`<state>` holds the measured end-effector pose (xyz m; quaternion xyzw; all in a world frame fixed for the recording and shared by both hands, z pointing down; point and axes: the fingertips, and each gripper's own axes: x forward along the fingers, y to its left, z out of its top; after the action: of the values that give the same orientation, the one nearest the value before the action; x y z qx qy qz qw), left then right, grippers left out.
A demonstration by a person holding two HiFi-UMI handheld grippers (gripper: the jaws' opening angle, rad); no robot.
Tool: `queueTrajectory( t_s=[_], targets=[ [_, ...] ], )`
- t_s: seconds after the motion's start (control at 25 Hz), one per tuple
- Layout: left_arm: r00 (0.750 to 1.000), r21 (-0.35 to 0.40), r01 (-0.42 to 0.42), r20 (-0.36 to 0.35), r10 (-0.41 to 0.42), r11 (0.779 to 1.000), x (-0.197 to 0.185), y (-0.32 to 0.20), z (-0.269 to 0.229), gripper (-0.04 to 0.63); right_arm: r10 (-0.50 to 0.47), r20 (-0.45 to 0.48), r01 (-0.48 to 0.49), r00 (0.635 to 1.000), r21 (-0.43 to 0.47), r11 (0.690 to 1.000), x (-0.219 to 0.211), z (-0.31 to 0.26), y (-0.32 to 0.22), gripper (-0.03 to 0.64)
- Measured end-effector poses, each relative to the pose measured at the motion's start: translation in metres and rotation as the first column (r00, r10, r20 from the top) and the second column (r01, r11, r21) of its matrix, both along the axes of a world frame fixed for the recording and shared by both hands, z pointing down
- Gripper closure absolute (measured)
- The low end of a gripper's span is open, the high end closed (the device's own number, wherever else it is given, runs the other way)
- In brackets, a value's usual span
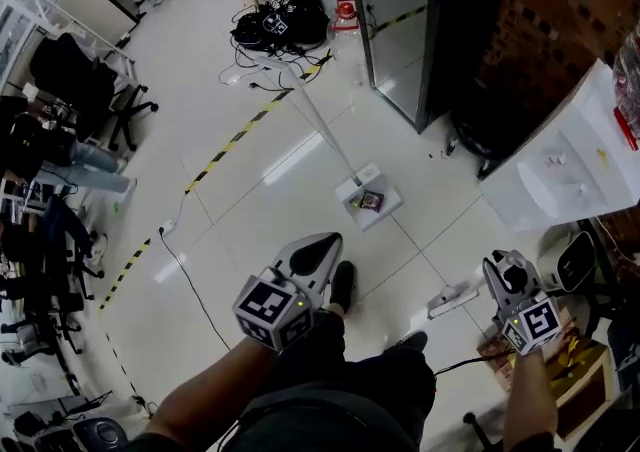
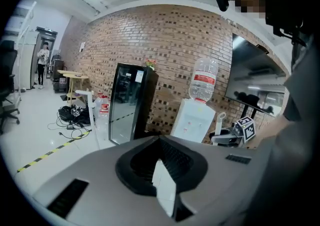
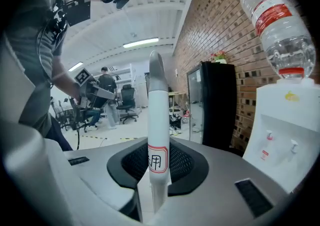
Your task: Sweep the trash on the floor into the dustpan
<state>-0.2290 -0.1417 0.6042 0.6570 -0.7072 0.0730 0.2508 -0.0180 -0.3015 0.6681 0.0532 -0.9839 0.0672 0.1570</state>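
A white dustpan (image 1: 386, 208) stands on the pale tiled floor ahead of me, with trash (image 1: 368, 200) lying inside it. Its long white handle (image 1: 325, 130) rises free; the left gripper view shows the handle (image 2: 90, 107) standing apart. My left gripper (image 1: 325, 245) points toward the pan; a narrow gap shows between its jaws and nothing is held (image 2: 165, 185). My right gripper (image 1: 497, 270) is shut on the upright white broom handle (image 3: 156, 120), just above a red-bordered label. The broom head (image 1: 452, 300) rests on the floor to my right.
A white water dispenser (image 1: 560, 165) stands against the brick wall at right, beside a black glass-door cabinet (image 1: 440, 20). A tangle of cables (image 1: 275, 25) lies beyond the dustpan. Yellow-black floor tape (image 1: 235, 140) runs diagonally. Office chairs (image 1: 90, 80) and seated people fill the left. A box (image 1: 575, 370) sits near right.
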Motion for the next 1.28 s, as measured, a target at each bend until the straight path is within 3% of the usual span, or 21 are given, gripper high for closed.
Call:
queueTrajectory(
  t_s=[0.24,0.68,1.08,1.28],
  targets=[
    [1.0,-0.036,0.002,-0.018,-0.003,0.999,-0.049,-0.003,0.024,0.589,-0.107,-0.009,0.107,0.994,-0.001,0.994,-0.092,0.004,0.004,0.531],
    [0.998,-0.048,0.05,-0.046,-0.052,0.998,-0.182,0.025,0.02,0.589,-0.26,0.007,0.26,0.966,0.017,0.965,-0.285,-0.018,0.023,0.531],
    [0.997,-0.01,0.066,-0.044,-0.067,0.998,-0.288,0.05,0.007,0.589,-0.425,0.003,0.425,0.905,0.026,0.905,-0.465,-0.014,0.078,0.531],
    [0.983,-0.017,0.169,-0.069,-0.169,0.986,-0.341,0.099,0.0,0.589,-0.429,0.037,0.427,0.903,0.043,0.903,-0.539,-0.034,0.096,0.531]
  ],
)
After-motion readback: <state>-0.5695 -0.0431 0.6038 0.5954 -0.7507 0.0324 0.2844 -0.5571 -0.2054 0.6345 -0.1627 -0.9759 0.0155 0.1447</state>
